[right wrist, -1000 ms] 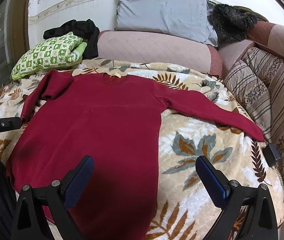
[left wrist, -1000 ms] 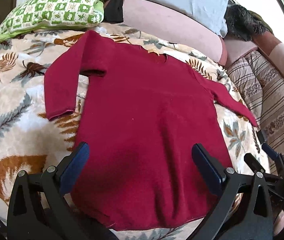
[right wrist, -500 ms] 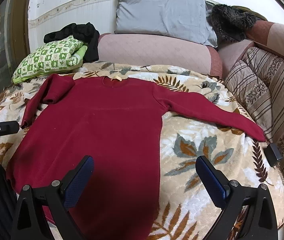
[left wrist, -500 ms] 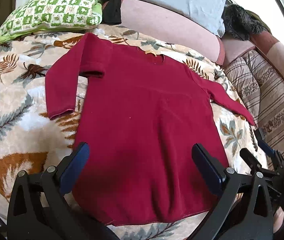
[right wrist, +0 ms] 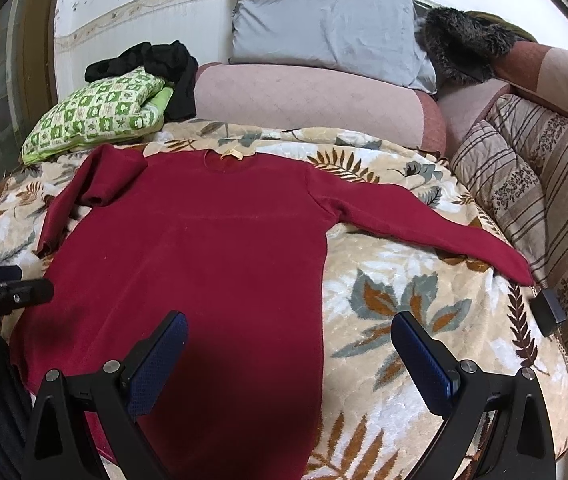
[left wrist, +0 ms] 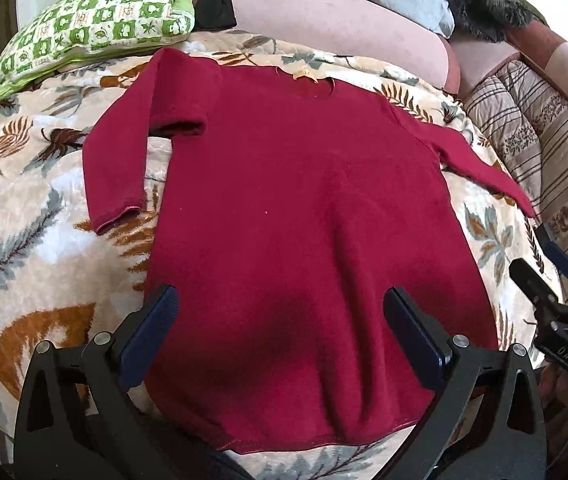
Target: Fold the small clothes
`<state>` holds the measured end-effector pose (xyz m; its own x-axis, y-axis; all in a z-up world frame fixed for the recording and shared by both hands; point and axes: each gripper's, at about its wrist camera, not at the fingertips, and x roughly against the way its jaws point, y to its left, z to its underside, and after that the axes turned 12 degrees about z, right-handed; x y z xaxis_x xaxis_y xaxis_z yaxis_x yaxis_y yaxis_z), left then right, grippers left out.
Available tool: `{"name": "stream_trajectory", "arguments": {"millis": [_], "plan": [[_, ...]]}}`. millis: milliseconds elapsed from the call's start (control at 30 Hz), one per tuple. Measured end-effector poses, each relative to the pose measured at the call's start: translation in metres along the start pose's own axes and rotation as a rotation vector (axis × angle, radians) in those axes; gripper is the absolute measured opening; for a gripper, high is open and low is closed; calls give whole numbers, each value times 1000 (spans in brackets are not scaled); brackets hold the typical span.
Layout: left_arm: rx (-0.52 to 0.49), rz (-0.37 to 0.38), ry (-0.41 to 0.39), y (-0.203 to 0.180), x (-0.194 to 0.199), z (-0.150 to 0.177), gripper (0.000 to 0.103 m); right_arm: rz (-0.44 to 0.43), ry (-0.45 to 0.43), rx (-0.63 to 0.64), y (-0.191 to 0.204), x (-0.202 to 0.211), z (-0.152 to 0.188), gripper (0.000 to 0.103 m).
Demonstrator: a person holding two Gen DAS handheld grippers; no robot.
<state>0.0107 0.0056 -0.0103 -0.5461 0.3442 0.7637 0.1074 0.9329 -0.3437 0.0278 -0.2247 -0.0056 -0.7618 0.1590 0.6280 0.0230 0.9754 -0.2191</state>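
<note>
Sweater unmoved, flat | left claw nearer | both spread

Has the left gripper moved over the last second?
Yes, slightly. In its own view the left gripper has drawn back toward the red sweater's hem, which sits higher against its fingers than before.

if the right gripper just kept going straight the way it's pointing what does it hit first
Most likely the leaf-print blanket, just beside the side edge of the red sweater. The open right gripper straddles that edge, so depth leaves it uncertain.
</note>
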Motion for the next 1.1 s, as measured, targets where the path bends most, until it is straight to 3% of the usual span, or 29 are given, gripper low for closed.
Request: {"name": "stream_trajectory", "arguments": {"millis": [333,567,633,700,733,833,933,1000,1100], "plan": [[0,-16,6,0,-1,0,102,-19,-55,-50,-11,8,-5,101],[-9,-27,8,-2,-2,1,102,-34,-107,0,-26,-10,-35,101],[1,4,-19,-1,4,-1,102,1,-112,19,-28,-22,-39,101],[-4,42,-36,6,21,-10,102,6,-52,0,-32,-37,-35,101],[-21,30,-46,9,30,-15,102,-2,-14,-16,-33,-44,-35,101],[-165,-126,-134,25,61,-39,103,-2,5,-49,-37,-52,-36,101],[-330,-249,-184,53,62,-44,103,-6,16,-63,-41,-58,-35,101],[-393,-225,-165,77,48,-37,103,-8,18,-71,-43,-60,-35,101],[-415,-152,-31,99,18,-28,103,-12,22,-91,-46,-60,-35,101]]}}
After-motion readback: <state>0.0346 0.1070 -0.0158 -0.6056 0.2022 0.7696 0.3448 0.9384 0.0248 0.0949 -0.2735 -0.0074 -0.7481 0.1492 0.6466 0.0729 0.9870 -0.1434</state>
